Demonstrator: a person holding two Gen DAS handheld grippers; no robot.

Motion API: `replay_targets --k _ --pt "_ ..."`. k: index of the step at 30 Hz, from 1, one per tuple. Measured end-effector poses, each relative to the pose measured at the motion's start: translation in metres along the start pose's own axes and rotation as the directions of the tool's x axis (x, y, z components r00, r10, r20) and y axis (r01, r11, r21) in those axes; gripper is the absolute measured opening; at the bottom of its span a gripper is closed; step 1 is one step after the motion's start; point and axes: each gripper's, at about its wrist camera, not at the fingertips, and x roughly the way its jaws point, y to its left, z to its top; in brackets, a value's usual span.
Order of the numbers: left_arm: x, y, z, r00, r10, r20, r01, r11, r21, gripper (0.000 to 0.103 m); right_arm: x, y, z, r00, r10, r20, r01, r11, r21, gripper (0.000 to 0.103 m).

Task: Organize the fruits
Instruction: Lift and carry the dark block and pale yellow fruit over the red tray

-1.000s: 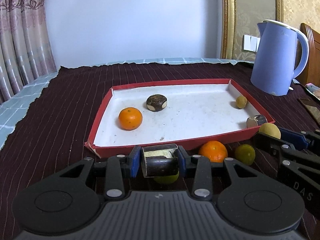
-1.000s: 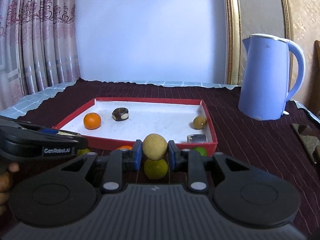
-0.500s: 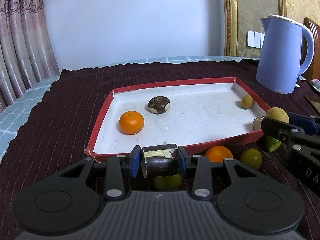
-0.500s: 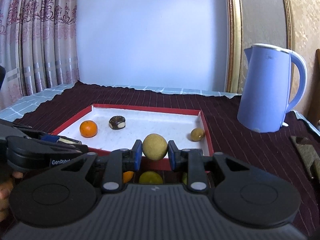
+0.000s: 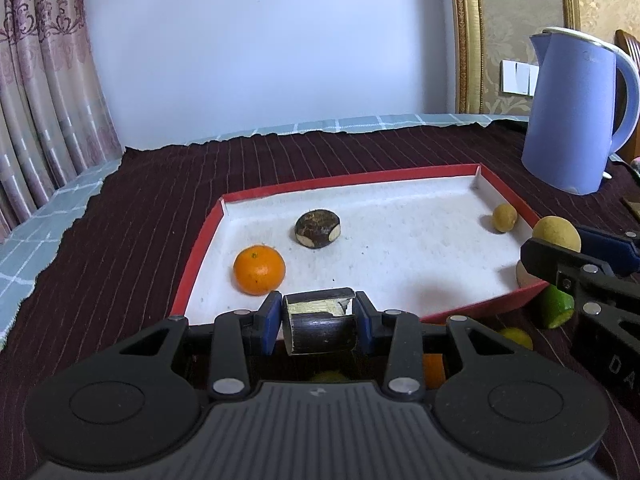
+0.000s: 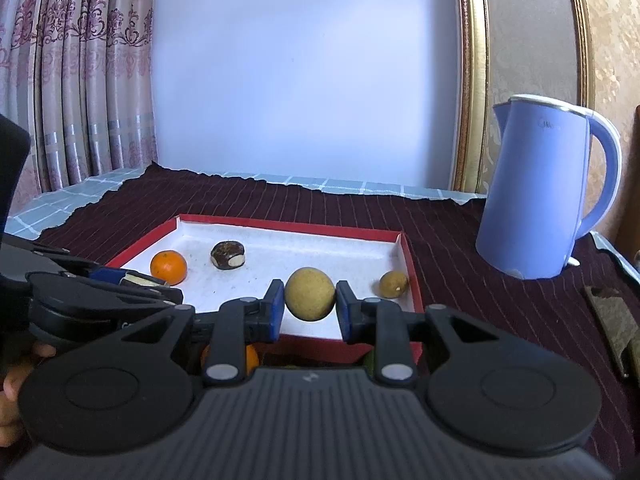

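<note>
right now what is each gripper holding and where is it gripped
The left gripper is shut on a dark cut chunk, pads on its two side faces. The right gripper is shut on a round tan fruit, pads on its left and right sides.

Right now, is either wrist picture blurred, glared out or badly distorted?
Left wrist view: sharp; fisheye bends the curtain and gold frame; soft shadows in the tray. Right wrist view: also sharp, no glare, kettle leaning from distortion.

Matt ribbed cloth point(image 5: 140, 208), glossy plastic kettle point(image 5: 576, 112)
</note>
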Motion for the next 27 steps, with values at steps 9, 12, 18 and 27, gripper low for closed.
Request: replay_targets --k 9,12,18,27 --pt "0.011 -0.002 0.008 1.0 0.001 -0.021 -0.002 1.0 -0.007 0.037 0.005 0.0 0.006 1.0 0.001 0.002 -0.001 1.0 -0.005 0.026" --pt "0.014 -0.002 0.01 1.0 0.006 -0.025 -0.006 1.0 -0.011 0.038 0.006 -0.001 0.006 1.0 0.0 0.001 0.0 1.0 -0.004 0.026" --pt "0.022 -0.003 0.015 0.999 0.011 -0.041 -0.011 1.0 -0.011 0.038 0.014 -0.002 0.011 1.0 -0.007 -0.005 0.007 1.0 -0.007 0.026" --pt "0.033 -0.004 0.025 0.999 0.033 -0.025 -0.033 0.999 -0.014 0.038 0.025 -0.002 0.019 1.0 -0.009 0.006 0.009 1.0 -0.015 0.026"
